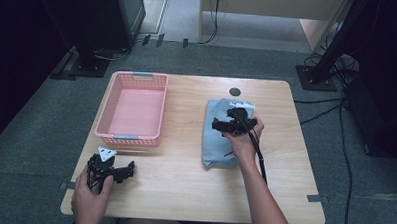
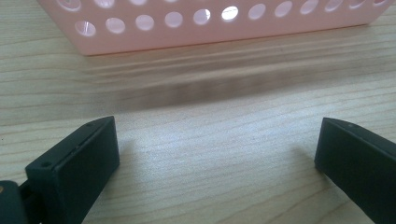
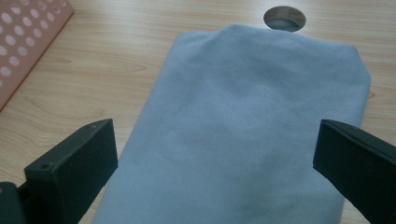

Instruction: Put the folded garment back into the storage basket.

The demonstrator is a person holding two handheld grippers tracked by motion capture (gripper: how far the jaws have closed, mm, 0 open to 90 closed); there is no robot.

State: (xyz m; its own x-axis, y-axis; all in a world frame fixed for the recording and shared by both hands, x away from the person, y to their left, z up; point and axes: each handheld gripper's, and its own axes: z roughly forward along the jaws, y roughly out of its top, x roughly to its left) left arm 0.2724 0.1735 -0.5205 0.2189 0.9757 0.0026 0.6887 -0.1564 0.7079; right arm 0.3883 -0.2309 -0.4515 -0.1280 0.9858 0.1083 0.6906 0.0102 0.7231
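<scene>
Jaws spread wide on both, the right gripper [image 1: 231, 124] hovers over the folded blue cloth [image 3: 247, 130] lying right of centre on the worktop [image 1: 183, 191], nothing grasped yet, while the left gripper [image 1: 115, 170] idles near the empty pink basket [image 1: 134, 137].

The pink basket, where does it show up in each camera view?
High view: pink basket sits left of centre, on the table's far half.
Left gripper view: along the top edge, its holed wall.
Right gripper view: top-left corner.
Shared landmark: the basket's holed wall.
</scene>
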